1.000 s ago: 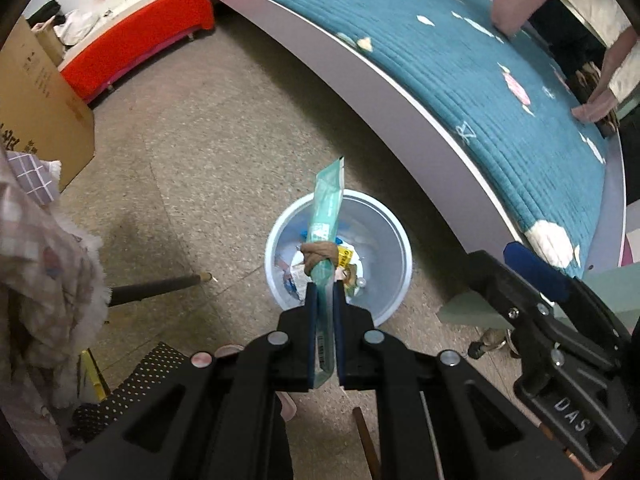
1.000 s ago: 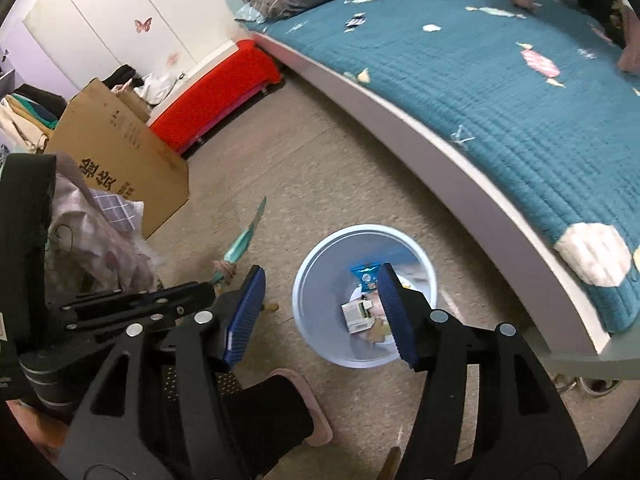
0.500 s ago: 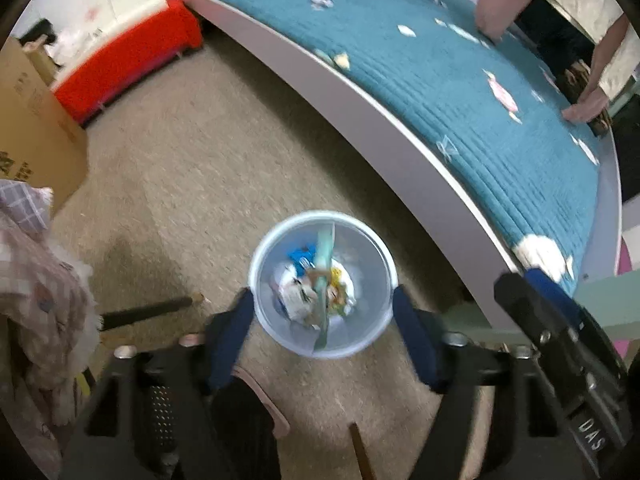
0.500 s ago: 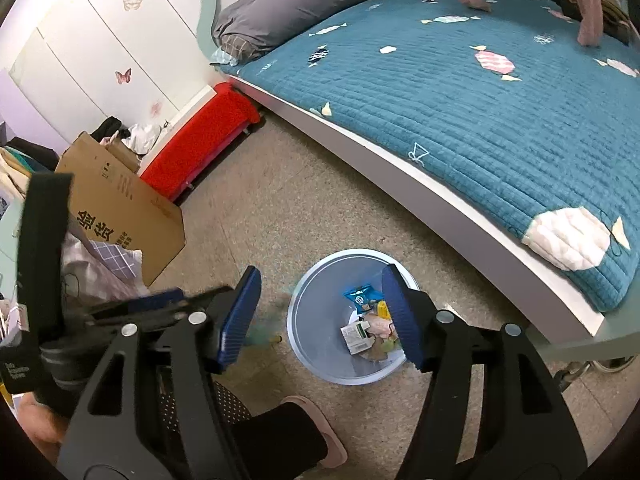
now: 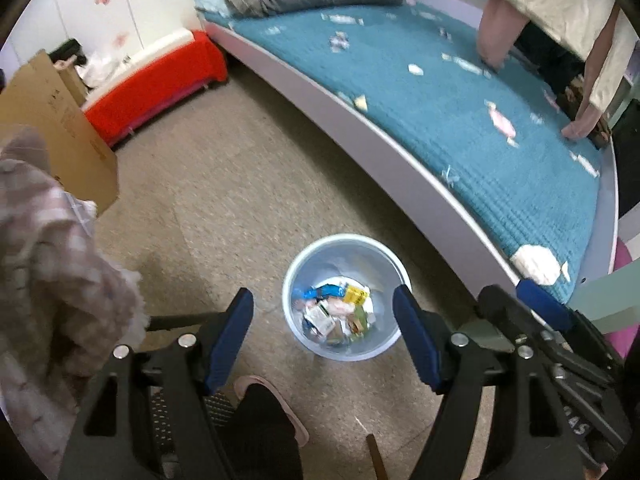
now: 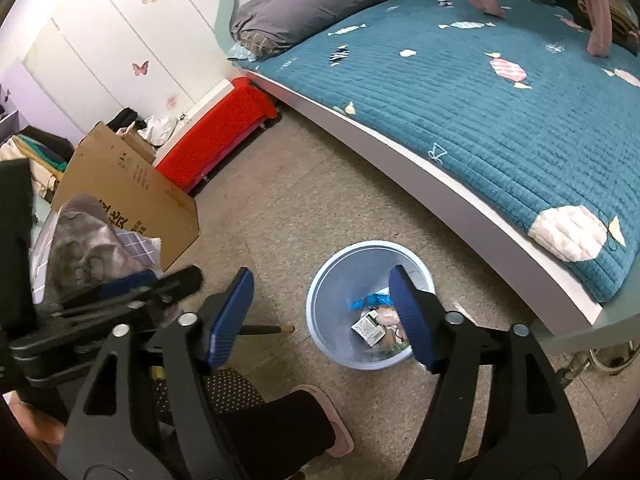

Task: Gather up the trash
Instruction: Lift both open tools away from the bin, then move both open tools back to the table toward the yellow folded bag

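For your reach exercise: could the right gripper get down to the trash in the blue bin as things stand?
Probably yes: the right gripper is open and empty above the blue bin, whose mouth is uncovered.

Left gripper (image 5: 324,340) now wide open, empty; teal wrapper released, gone from jaws, down among trash (image 5: 336,312) in bin (image 5: 308,264). Right gripper (image 6: 322,316) jaws just opening wider, nothing between. Both views higher above bin.

You have open floor (image 6: 280,208) between the cardboard box (image 6: 132,184) and the bed (image 6: 460,184) frame, and clear air above the bin (image 5: 344,252), while a slippered foot (image 6: 320,420) crowds the near side.
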### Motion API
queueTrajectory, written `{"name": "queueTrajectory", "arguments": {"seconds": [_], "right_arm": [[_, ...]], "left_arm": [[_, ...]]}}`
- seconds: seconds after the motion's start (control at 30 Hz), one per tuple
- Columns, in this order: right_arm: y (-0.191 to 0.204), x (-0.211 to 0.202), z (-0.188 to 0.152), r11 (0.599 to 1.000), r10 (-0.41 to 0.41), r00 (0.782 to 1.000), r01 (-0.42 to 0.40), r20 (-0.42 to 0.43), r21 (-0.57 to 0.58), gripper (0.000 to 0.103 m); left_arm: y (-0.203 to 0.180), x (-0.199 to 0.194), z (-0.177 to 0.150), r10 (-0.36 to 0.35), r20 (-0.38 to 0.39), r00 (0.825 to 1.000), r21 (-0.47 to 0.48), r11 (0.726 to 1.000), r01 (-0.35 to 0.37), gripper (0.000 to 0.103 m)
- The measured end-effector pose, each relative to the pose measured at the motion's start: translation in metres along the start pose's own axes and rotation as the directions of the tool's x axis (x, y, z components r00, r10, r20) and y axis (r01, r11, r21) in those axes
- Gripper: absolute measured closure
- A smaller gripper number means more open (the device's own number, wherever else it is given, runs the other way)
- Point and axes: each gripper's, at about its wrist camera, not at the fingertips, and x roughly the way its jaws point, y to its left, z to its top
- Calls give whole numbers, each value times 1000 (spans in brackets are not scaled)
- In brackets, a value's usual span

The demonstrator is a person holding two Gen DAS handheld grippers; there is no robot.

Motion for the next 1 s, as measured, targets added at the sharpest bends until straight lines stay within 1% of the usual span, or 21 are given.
{"name": "queueTrajectory", "arguments": {"seconds": [0.03,0.07,0.17,0.23,0.27,0.3,0.33,0.37,0.47,0.5,0.57,0.63,0.67,0.7,0.77,0.8,0.9,0.97,1.0], "right_arm": [[4,-3,-1,1000,-5,1000,5,1,-6,28],[10,-8,-2,1000,-9,1000,9,5,-13,23],[29,-25,-2,999,-14,1000,15,19,-31,14],[43,-37,-1,999,7,1000,-6,30,-32,10],[51,-44,0,999,35,999,-34,32,-35,10],[55,-48,1,997,67,997,-66,35,-37,10],[63,-57,2,991,129,990,-127,51,-40,9],[69,-61,1,989,145,988,-142,59,-45,9],[99,-74,2,979,188,979,-181,72,-98,9],[109,-78,1,975,200,977,-191,74,-118,9],[137,-88,-3,959,231,970,-214,74,-185,9],[165,-94,-8,942,246,967,-224,62,-249,9],[178,-95,-12,932,258,965,-234,53,-276,9],[194,-96,-15,920,268,962,-243,41,-307,9],[215,-94,-19,905,278,960,-254,25,-342,9],[229,-93,-23,892,288,957,-265,9,-365,9],[259,-91,-33,864,316,949,-295,-17,-408,9],[282,-87,-39,843,317,948,-300,-38,-447,9],[291,-86,-43,833,318,947,-301,-43,-465,9]], "left_arm": [[2,-10,-1,14,22,1000,-1,1000,-14,32],[5,-22,-2,30,44,999,1,1000,-30,32],[14,-62,-6,80,129,988,6,997,-82,32],[24,-92,-9,103,189,977,3,994,-105,32],[29,-105,-12,111,214,971,0,994,-114,31],[36,-121,-16,122,245,962,-8,992,-124,29],[42,-133,-20,130,264,956,-16,991,-130,29],[48,-145,-23,134,284,949,-25,991,-132,29],[72,-184,-38,173,345,922,-55,985,-165,27],[83,-201,-47,202,366,908,-70,979,-190,27],[100,-223,-60,224,395,891,-71,974,-213,23],[119,-237,-70,264,398,879,-94,964,-247,23],[131,-243,-76,279,393,876,-115,960,-254,23],[149,-250,-84,292,386,875,-159,956,-248,23],[177,-259,-94,296,372,880,-224,948,-224,23],[198,-263,-103,303,362,882,-263,940,-215,23],[237,-270,-119,353,325,877,-332,911,-243,23],[259,-272,-127,362,299,883,-343,904,-255,23],[271,-272,-133,374,287,882,-354,897,-266,23]]}}
